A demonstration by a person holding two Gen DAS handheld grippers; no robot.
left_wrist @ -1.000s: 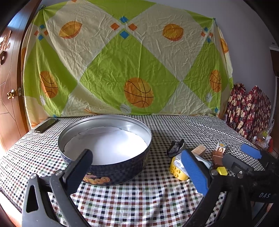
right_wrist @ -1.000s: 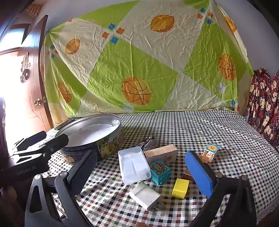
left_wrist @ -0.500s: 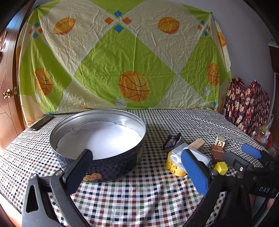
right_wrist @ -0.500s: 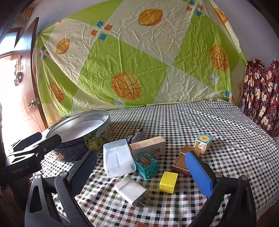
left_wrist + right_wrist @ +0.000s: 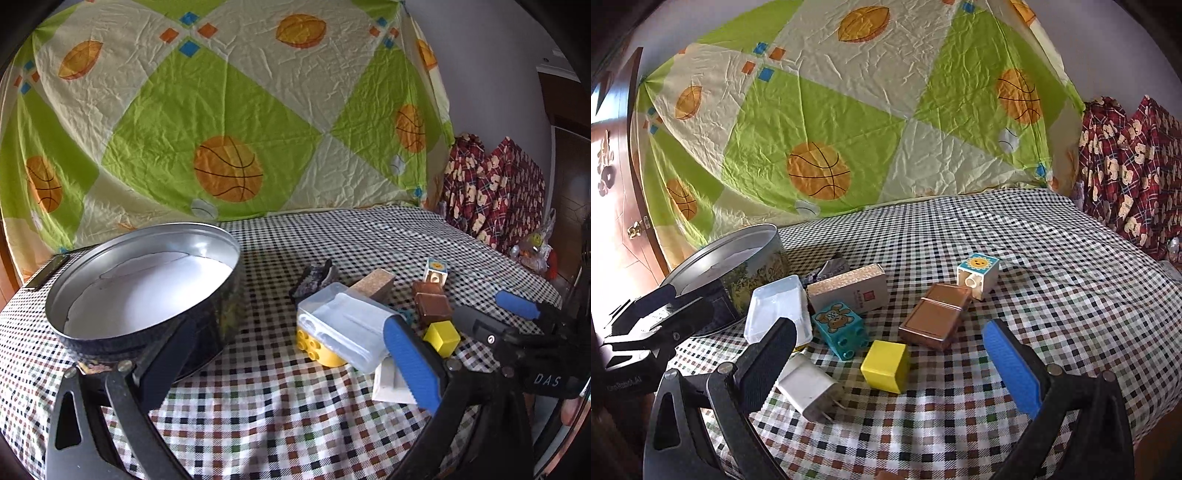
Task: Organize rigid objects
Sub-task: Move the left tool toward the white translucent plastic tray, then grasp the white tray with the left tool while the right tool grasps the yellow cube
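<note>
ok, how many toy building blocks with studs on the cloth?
2. A teal bear block in front of the matchbox, and a yellow block under the clear plastic box. More could be hidden behind the tin.

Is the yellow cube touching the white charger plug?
Apart. The right wrist view shows checked tablecloth between the yellow cube and the white charger plug.

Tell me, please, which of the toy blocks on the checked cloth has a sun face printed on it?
The white cube farthest back, beside the copper-brown case. The teal block shows a bear, and the yellow cube is plain.
</note>
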